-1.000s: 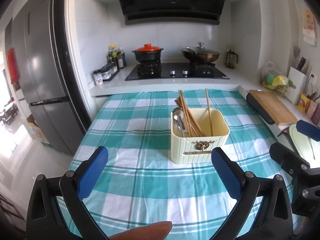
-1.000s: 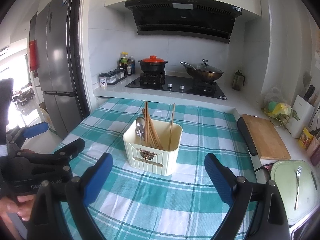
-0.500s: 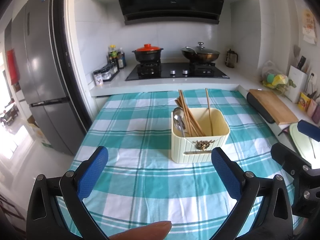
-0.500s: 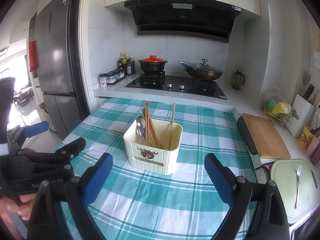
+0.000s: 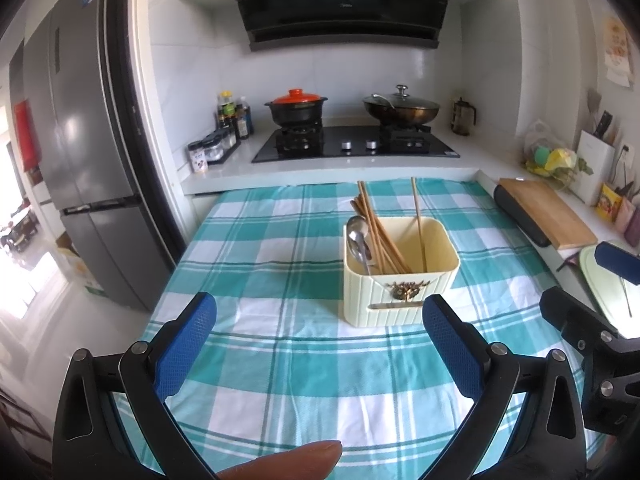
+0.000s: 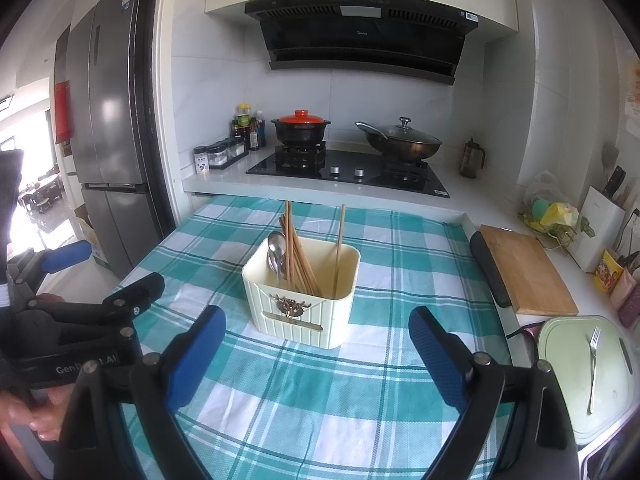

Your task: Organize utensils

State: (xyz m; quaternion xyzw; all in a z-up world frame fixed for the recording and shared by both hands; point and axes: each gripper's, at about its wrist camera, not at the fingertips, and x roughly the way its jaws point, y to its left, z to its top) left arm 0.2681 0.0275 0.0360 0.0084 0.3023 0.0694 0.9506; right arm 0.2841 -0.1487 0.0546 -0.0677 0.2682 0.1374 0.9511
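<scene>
Both the left gripper (image 5: 320, 332) and right gripper (image 6: 318, 340) hover wide open and empty, unmoved over the past second, near the utensil box (image 6: 300, 300) holding chopsticks (image 6: 298, 256) and spoon (image 6: 276, 252) mid-table, suggesting sorting is finished.

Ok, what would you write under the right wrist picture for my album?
Open right gripper faces a cream utensil holder with chopsticks and spoons.
</scene>
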